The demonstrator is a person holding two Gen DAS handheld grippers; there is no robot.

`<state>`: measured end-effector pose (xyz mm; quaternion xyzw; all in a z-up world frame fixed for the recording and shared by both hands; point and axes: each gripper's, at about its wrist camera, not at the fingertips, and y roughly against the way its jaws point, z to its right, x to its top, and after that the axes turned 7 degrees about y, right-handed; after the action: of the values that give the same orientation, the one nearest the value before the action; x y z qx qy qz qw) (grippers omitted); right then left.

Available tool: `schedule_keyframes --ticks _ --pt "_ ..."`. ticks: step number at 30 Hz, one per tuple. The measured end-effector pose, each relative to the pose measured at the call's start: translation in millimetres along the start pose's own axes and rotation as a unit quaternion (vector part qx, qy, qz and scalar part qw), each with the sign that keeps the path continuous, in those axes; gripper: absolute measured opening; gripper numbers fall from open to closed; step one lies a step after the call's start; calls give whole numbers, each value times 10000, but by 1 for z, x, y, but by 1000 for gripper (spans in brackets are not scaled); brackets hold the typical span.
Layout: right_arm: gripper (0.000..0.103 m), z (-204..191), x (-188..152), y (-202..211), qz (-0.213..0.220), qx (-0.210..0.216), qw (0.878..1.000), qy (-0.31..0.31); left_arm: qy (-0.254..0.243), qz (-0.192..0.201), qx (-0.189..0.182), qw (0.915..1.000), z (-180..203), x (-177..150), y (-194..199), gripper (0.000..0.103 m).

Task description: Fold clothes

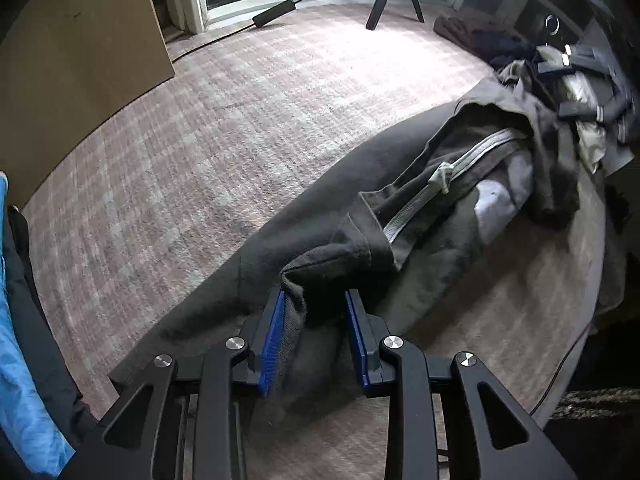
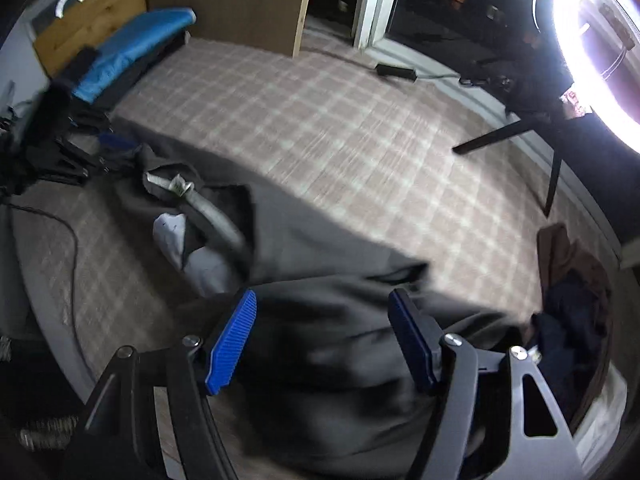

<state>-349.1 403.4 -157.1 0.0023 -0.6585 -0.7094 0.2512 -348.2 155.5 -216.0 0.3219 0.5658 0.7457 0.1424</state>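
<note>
A dark grey garment [image 1: 360, 184] with a pale waistband, a knotted drawstring [image 1: 442, 174] and a white lining patch lies stretched across the plaid surface. My left gripper [image 1: 316, 296] is at one end of it. Its blue pads are partly apart and a raised ribbed hem rests against the left pad [image 1: 276, 332]. My right gripper [image 2: 323, 296] hovers wide open over the garment's [image 2: 328, 264] other end, with nothing pinched. The view is motion-blurred. Each gripper shows in the other's view: the right one [image 1: 580, 80] blurred, the left one [image 2: 92, 152] by the garment's far end.
The plaid cover [image 2: 340, 112] spreads around the garment. A blue cushion [image 2: 132, 48] lies at the far left and a brown and navy clothes pile [image 2: 572, 280] at the right edge. A tripod leg [image 2: 500, 132], a bright ring light [image 2: 600, 60] and a cable [image 2: 72, 240] border the surface.
</note>
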Motion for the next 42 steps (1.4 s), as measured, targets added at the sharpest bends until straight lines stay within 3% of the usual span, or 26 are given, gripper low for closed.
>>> schedule_keyframes --ticks 3,5,6,7,9,11,14,16,17,19,21,24,25,26,27,30,32,36,42 --pt "67 -34 -1 -27 -337 -29 9994 116 -17 74 -65 10000 4 -4 6 27" --pt "67 -45 -7 -46 -654 -419 9967 254 -61 88 -43 9999 4 -4 8 27" --pt "59 -44 -11 -49 -740 -390 9963 172 -72 92 -27 9999 4 -4 9 27" --pt "31 -36 -16 -45 -741 -255 9969 -48 -68 99 -24 9999 2 -4 10 27" --pt "11 -19 -27 -35 -742 14 9960 -488 -46 122 -37 9999 -4 -4 11 27" --pt "7 2 -40 -18 -714 183 9931 -913 -38 153 -46 9999 -7 -5 13 27" --pt "7 24 -63 8 -820 -264 9902 -1096 -32 172 -78 9998 -12 -6 15 27" --pt "7 45 -87 25 -976 -447 9843 -1404 -76 169 -124 9998 -12 -8 17 27" --pt "8 53 -95 24 -1269 -636 9803 -1375 -112 165 -117 9997 -11 -10 19 27" --pt "26 66 -106 25 -1674 -1159 9707 -1277 -180 164 -93 9997 -9 -13 22 27" --pt "28 78 -108 27 -1893 -1800 9585 -1142 -192 162 -89 9996 -9 -16 24 27" --pt "35 68 -75 50 -911 -1339 9827 -898 -203 136 -92 9997 -9 -19 24 27" --pt "49 57 -62 55 -603 -1244 9883 -643 -219 108 -94 9997 -9 -19 23 27" --pt "57 43 -53 45 -574 -1193 9909 -250 -246 75 -87 9996 -9 -20 21 27" --pt "68 28 -45 36 -544 -1141 9919 144 -283 41 -74 9996 -7 -21 19 27" --pt "68 -14 -21 7 -452 -971 9855 1317 -363 -45 -17 9993 -3 -23 15 27" --pt "68 -30 -13 -15 -464 -757 9804 1757 -349 -67 -9 9994 -1 -21 14 27" --pt "68 -19 8 -44 -393 -1011 9782 1770 -247 -39 99 9996 -3 -11 12 27" --pt "68 36 15 -26 -287 -762 9912 1042 -67 138 151 9998 -13 5 21 28"
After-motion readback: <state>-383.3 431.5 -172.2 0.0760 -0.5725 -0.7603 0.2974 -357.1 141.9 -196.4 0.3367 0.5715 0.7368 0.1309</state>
